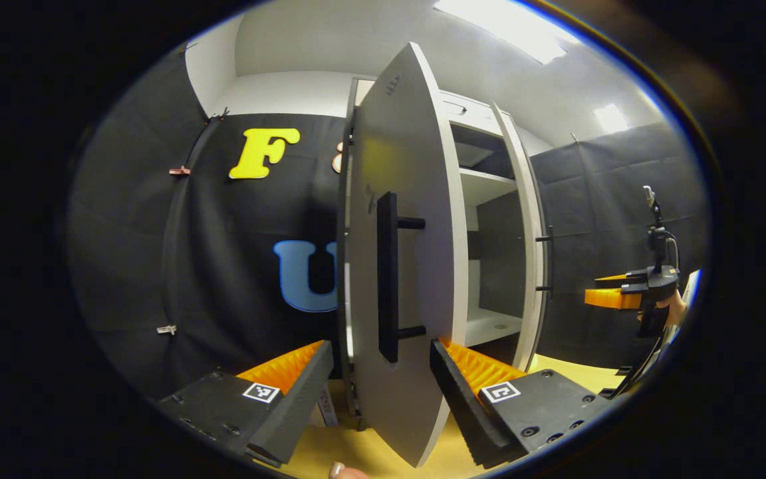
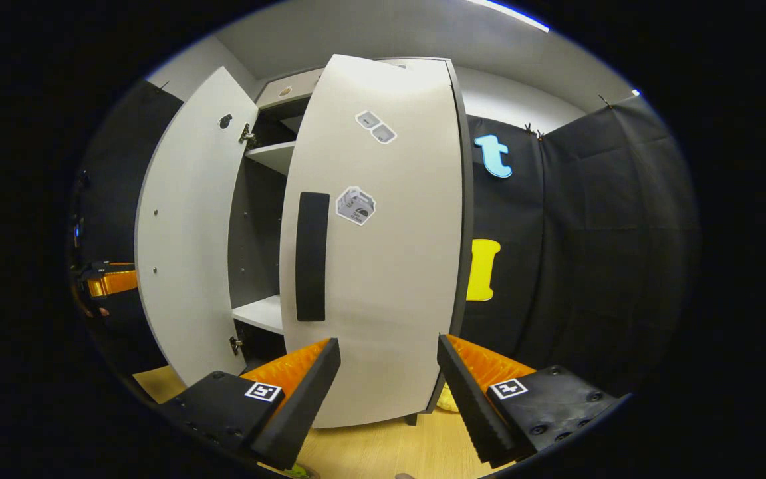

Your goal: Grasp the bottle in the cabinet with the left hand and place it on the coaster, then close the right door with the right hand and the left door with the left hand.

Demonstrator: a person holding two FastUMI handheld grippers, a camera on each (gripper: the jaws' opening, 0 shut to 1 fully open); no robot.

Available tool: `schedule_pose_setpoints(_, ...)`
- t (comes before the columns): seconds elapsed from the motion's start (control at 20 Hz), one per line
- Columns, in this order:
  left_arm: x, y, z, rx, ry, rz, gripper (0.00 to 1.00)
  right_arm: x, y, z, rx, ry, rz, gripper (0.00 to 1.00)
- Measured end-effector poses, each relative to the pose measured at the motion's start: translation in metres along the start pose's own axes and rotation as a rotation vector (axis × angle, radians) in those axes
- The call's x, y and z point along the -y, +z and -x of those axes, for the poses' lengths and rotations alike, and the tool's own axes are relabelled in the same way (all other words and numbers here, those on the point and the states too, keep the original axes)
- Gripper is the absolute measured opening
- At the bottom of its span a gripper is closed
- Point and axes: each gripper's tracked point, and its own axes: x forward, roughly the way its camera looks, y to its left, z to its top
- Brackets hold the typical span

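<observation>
Spread wide, the left gripper [image 1: 376,372] faces the outer side of the left door [image 1: 403,279], its fingers straddling the door's lower part without pressing it; the black bar handle [image 1: 388,276] stands just above and between them. That placing suits a push on the door face, so the left door's closing looks to be the step in hand or close to it. Right of that door, the cabinet [image 1: 489,219] shows bare shelves; I cannot see the bottle or the coaster, so the bottle's place cannot be told, though the empty shelves suggest it is out.

Farther right, the right door [image 2: 376,253] hangs partly open, its long handle [image 2: 312,256] facing the right gripper [image 2: 388,379], which is likewise spread and grips nothing. It sits near the door front, squared up as if to press it closed. Both doors remain ajar above the wooden table [image 2: 370,446].
</observation>
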Motion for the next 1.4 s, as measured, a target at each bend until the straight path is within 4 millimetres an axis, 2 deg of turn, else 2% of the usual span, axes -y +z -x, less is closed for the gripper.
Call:
schedule_pose_setpoints(0.35, 0.048, -0.004, -0.043, 0.019, -0.125, 0.023, 0.95, 0.012, 0.009, 0.008, 0.018, -0.032, 0.007, 0.98)
schedule_pose_setpoints(0.5, 0.074, -0.009, -0.049, 0.004, -0.185, 0.013, 0.95, 0.02, 0.01, 0.012, 0.018, -0.046, 0.007, 0.97)
schedule_pose_setpoints(0.6, 0.078, -0.014, -0.053, -0.012, -0.185, -0.014, 0.94, 0.026, 0.007, 0.016, 0.01, -0.056, 0.004, 0.97)
schedule_pose_setpoints(0.85, 0.084, -0.016, -0.047, -0.016, -0.17, -0.005, 0.93, 0.038, 0.006, 0.024, 0.005, -0.066, -0.009, 0.97)
schedule_pose_setpoints(1.0, 0.08, -0.008, -0.039, -0.004, -0.097, -0.034, 0.93, 0.036, 0.007, 0.03, 0.01, -0.05, -0.021, 0.97)
schedule_pose_setpoints(1.3, 0.11, 0.013, -0.02, 0.058, -0.069, -0.058, 0.93, 0.034, 0.013, 0.037, 0.021, -0.016, -0.027, 0.97)
schedule_pose_setpoints(1.4, 0.119, 0.011, -0.019, 0.05, -0.066, -0.102, 0.94, 0.034, 0.014, 0.04, 0.022, -0.008, -0.025, 0.97)
